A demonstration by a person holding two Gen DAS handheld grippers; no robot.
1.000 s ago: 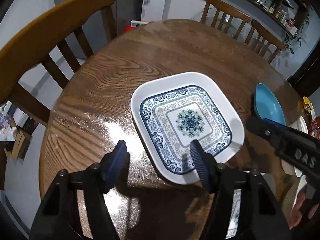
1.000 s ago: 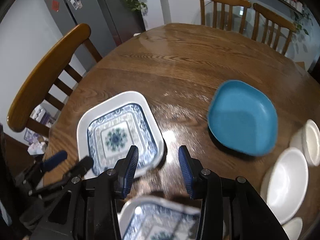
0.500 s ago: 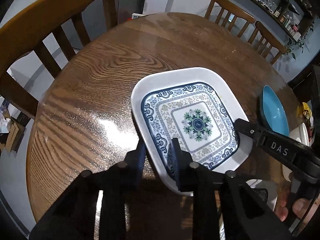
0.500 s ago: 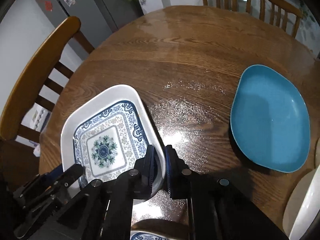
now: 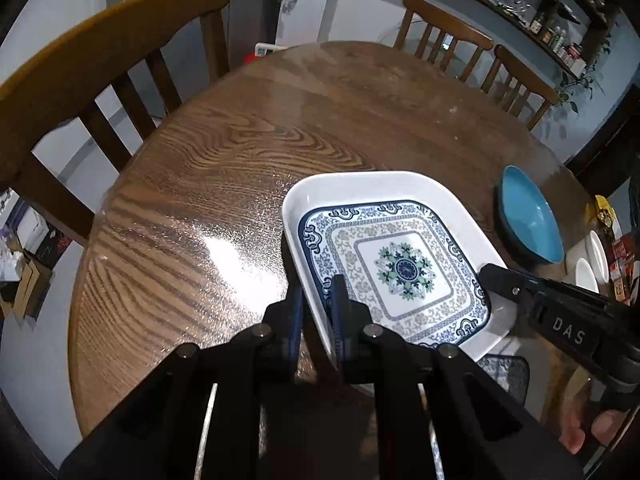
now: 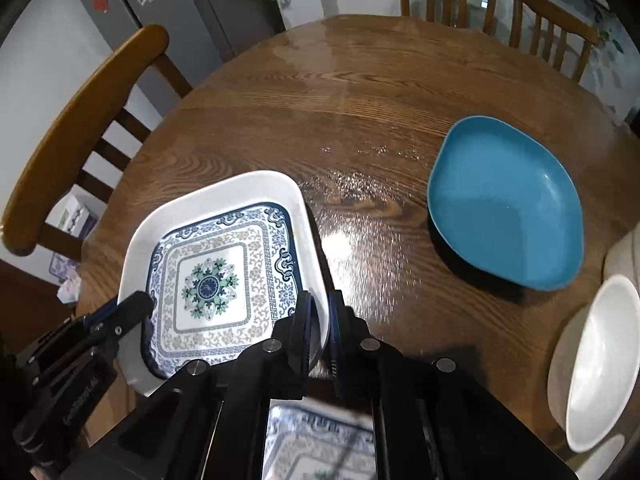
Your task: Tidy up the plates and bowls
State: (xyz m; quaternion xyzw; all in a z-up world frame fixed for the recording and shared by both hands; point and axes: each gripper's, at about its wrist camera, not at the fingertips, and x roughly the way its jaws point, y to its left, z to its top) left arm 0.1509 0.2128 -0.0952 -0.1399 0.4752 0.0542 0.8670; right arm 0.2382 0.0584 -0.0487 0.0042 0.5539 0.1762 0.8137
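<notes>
Gripping opposite rims — left claw point(image 5: 318, 304), right claw point(image 6: 320, 322) — patterned plate point(image 5: 400, 268) between.

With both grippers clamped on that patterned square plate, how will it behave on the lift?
The patterned square plate looks rigid, so it probably won't flex. Its glossy glaze suggests it may slip: the left gripper and right gripper pinch only thin rim on opposite sides. Uneven lifting would likely tilt it; it looks breakable.
</notes>
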